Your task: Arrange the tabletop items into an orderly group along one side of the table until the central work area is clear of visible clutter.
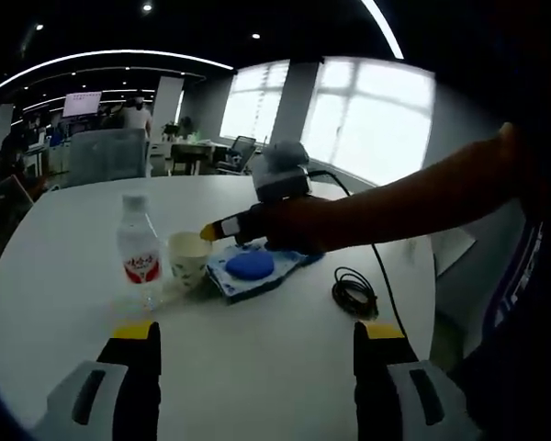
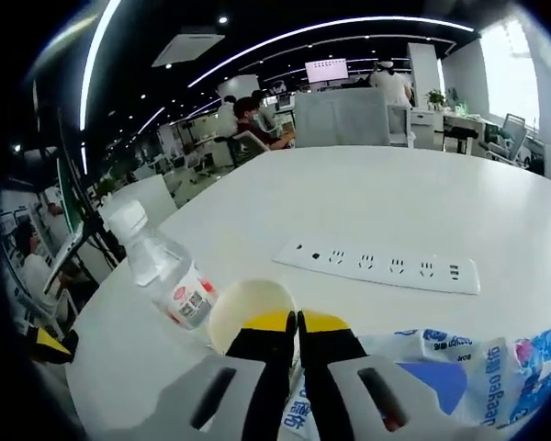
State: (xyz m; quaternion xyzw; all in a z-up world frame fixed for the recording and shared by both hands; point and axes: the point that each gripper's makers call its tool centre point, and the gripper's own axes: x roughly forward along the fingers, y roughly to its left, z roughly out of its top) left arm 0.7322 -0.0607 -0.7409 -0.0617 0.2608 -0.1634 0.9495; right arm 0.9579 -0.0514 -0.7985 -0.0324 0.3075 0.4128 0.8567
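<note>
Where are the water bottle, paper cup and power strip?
water bottle (image 1: 139, 250): left gripper view, on its red label.
paper cup (image 1: 189, 258): left gripper view, on its side wall.
power strip (image 2: 378, 265): right gripper view, on its socket face.

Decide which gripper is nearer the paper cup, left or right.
Right. The right gripper has its tips at the cup's rim; the left gripper hangs back over bare table, apart from it.
</note>
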